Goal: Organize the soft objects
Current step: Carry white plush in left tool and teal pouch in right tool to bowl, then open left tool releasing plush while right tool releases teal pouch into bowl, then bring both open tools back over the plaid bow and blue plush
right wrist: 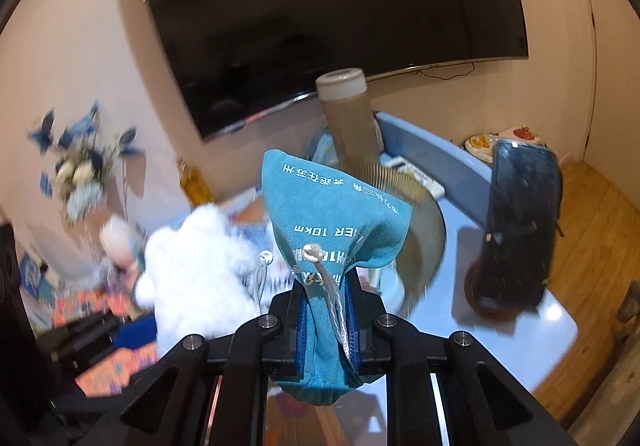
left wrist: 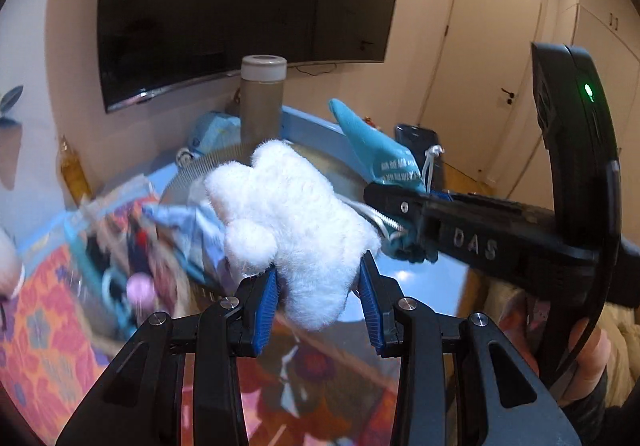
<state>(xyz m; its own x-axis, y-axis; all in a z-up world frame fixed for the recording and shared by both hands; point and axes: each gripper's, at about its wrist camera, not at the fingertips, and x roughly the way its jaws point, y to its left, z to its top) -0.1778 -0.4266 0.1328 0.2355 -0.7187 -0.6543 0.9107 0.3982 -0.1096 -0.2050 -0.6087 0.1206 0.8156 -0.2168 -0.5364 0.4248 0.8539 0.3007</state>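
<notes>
My left gripper (left wrist: pixel 318 296) is shut on a white plush toy (left wrist: pixel 288 222) and holds it up above the blue table (left wrist: pixel 424 282). The toy also shows at the left of the right wrist view (right wrist: pixel 192 270). My right gripper (right wrist: pixel 326 322) is shut on a teal drawstring bag (right wrist: pixel 332 214) with white lettering; its cord (right wrist: pixel 332 290) hangs down between the blue pads. In the left wrist view the right gripper (left wrist: pixel 384 202) comes in from the right, holding the bag (left wrist: pixel 372 150) just beyond the toy.
A tall grey bottle (left wrist: pixel 262 98) and a round ribbed basket (right wrist: pixel 424 222) stand on the table under a wall-mounted TV (left wrist: pixel 240 6). A dark case (right wrist: pixel 516 230) stands at the table's right. A patterned rug (left wrist: pixel 44 310) with scattered toys lies left. Flowers (right wrist: pixel 84 166) stand by the wall.
</notes>
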